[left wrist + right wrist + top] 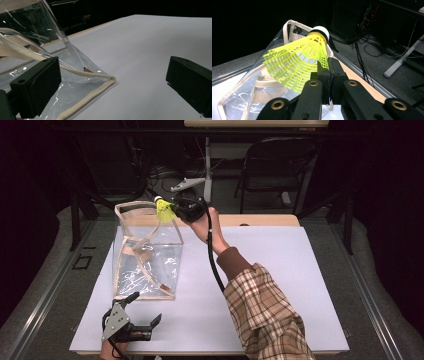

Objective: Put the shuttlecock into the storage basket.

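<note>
A yellow plastic shuttlecock (164, 208) with a white cork tip is held in my right gripper (175, 210), above the top rim of a clear plastic bag (147, 251) with cream fabric trim. In the right gripper view the jaws pinch the edge of the shuttlecock (298, 63) skirt, with the open bag (249, 100) just beyond and below. My left gripper (145, 312) rests low at the table's near left, open, just in front of the bag's near bottom corner (110, 78); nothing sits between its pads (37, 87).
A white sheet (280, 285) covers the wooden table. The bag's cream handles (137, 245) hang inside it. Behind the table stand a folding chair (277, 165) and a table leg (207, 167) among cables on the floor.
</note>
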`<act>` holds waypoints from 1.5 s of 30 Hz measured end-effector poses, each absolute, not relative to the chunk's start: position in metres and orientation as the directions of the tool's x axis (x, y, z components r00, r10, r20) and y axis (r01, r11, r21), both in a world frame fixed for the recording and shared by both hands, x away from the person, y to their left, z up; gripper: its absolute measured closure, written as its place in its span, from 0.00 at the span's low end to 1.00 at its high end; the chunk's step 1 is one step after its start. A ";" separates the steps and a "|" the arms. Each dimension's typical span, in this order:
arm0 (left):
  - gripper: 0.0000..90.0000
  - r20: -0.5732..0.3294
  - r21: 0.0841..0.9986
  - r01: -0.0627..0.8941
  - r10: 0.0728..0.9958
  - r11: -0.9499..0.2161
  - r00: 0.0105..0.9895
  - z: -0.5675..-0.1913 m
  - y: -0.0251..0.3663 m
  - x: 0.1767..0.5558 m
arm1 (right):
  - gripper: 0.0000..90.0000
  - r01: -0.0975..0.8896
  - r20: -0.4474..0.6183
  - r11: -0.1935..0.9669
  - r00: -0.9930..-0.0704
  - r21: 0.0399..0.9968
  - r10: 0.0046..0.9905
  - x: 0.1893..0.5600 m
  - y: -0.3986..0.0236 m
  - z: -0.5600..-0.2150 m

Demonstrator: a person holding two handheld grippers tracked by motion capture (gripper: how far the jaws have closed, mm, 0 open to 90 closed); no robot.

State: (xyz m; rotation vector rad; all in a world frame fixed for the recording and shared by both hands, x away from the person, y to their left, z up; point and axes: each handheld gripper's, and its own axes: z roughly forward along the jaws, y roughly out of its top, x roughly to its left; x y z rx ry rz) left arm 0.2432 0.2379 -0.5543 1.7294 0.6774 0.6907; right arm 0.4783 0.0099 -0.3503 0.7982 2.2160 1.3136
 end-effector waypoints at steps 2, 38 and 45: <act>0.00 0.113 0.967 0.098 0.737 -0.236 0.666 -0.554 0.238 0.243 | 0.99 0.256 -0.077 0.381 -0.736 0.888 0.673 0.479 0.012 -0.350; 0.00 0.100 0.970 0.101 0.739 -0.223 0.666 -0.554 0.239 0.243 | 0.99 0.280 -0.068 0.396 -0.737 0.875 0.672 0.486 0.053 -0.358; 0.00 0.100 0.970 0.098 0.738 -0.221 0.668 -0.554 0.239 0.243 | 0.98 0.291 -0.068 0.406 -0.736 0.866 0.673 0.491 0.061 -0.362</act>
